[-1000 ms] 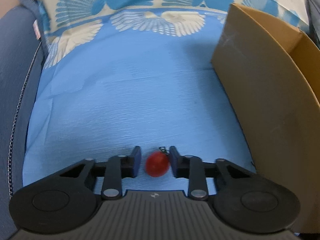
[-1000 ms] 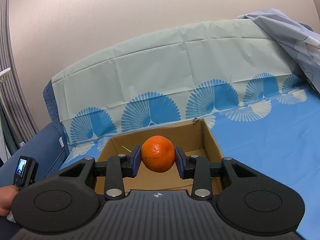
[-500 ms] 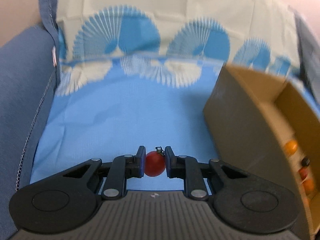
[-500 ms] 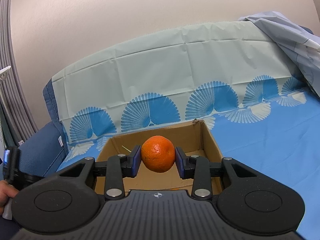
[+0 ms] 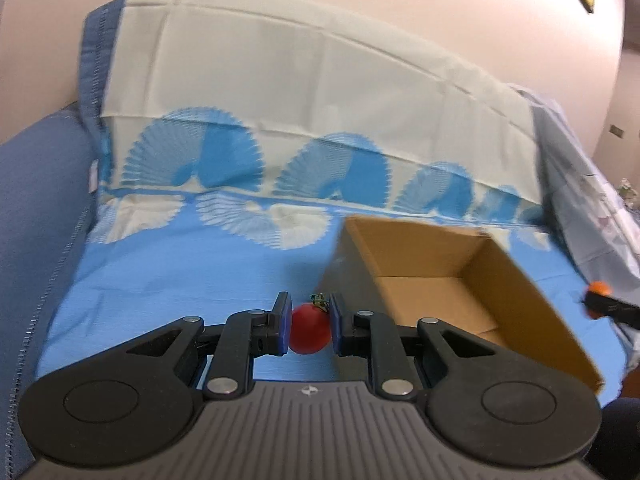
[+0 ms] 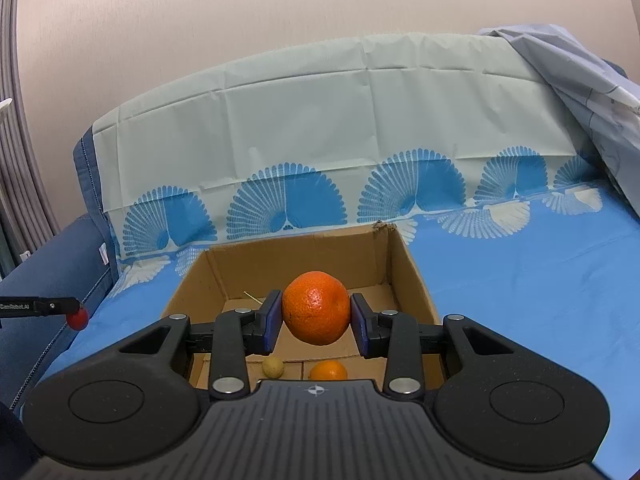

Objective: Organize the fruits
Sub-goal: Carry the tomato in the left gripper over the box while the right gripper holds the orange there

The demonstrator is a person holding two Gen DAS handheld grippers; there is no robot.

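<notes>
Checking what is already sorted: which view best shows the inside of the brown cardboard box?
The right wrist view: it looks down into the brown cardboard box, showing a small orange fruit and a small yellowish round fruit on its floor. The left wrist view is blurred and shows only the box's bare far floor and walls.

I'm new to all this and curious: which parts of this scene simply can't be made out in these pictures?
- Cardboard box floor, right wrist view: the right gripper and its orange cover much of it; only a small yellowish fruit and a small orange fruit peek out.
- Box near end, left wrist view: behind the left gripper holding the cherry tomato.
- Left wrist view: motion-blurred.
</notes>
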